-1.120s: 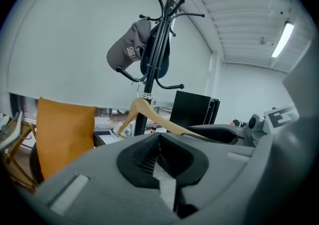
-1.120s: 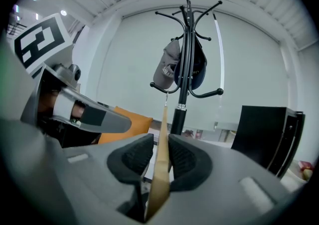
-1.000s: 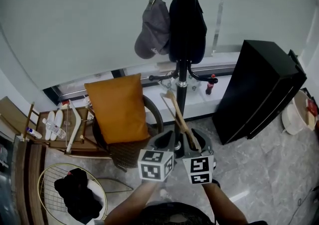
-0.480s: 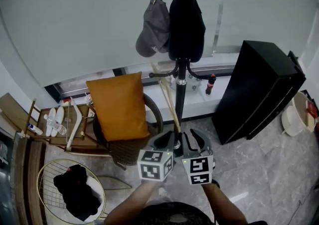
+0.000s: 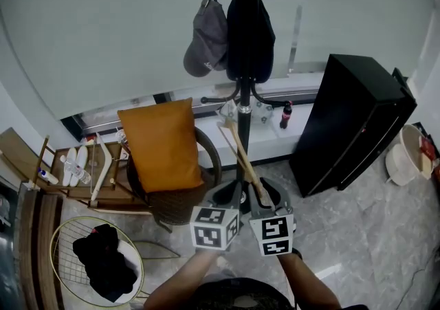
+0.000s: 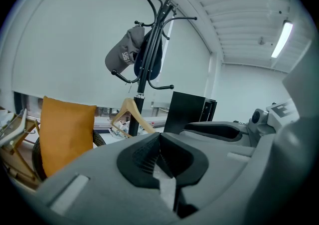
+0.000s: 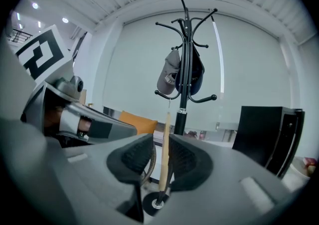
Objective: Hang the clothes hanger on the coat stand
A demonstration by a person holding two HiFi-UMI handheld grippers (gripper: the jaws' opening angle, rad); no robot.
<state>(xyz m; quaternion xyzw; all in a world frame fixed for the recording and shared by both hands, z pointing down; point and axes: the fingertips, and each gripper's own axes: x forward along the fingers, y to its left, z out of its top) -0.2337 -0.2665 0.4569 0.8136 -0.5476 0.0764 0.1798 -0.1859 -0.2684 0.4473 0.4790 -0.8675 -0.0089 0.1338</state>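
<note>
Down in front of the coat stand (image 5: 245, 95), the right gripper (image 7: 163, 155) is pinching the wooden clothes hanger (image 7: 165, 134) by its lower end, jaws tight on the wood. The hanger is tilting up toward the pole, its hook reaching near the stand's lower arms. Just beside it, the left gripper (image 6: 160, 155) is sitting with jaws closed together on nothing. Up top, a grey cap (image 5: 206, 44) is hanging.
</note>
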